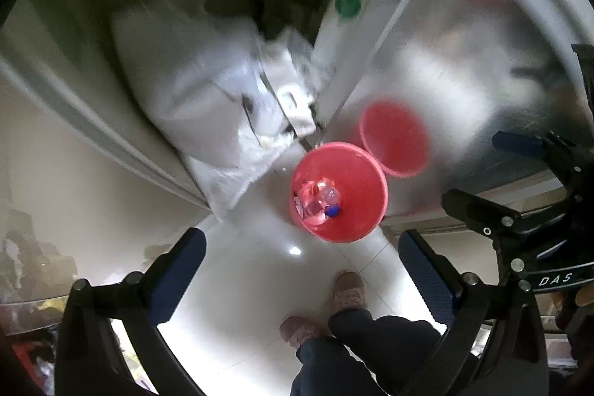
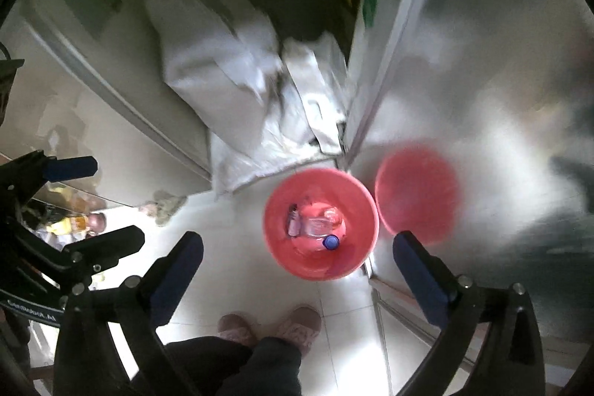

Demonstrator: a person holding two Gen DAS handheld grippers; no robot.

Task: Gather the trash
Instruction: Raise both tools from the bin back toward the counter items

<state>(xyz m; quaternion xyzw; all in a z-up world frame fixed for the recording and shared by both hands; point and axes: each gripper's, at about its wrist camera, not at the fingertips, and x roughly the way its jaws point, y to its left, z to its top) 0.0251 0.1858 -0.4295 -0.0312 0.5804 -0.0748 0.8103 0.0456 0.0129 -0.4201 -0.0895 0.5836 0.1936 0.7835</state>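
A red bin [image 1: 356, 180] [image 2: 349, 206] stands on the white tiled floor, far below both grippers. Inside it lies a clear plastic bottle [image 1: 326, 197] [image 2: 315, 227] with a blue cap [image 2: 331, 242], among other wrappers. My left gripper [image 1: 300, 240] points steeply down over the bin, jaws wide apart with nothing between them. My right gripper [image 2: 299, 244] hangs the same way, open and empty. Each gripper shows in the other's view: the right gripper [image 1: 486, 169] at the right edge, the left gripper [image 2: 98, 203] at the left edge.
A shiny metal panel [image 1: 464, 80] right of the bin mirrors it as a second red disc [image 1: 393, 140]. White sacks and plastic bags [image 1: 193, 91] lean in the corner behind. A person's pink slippers [image 1: 349, 292] and dark trouser legs stand just in front of the bin.
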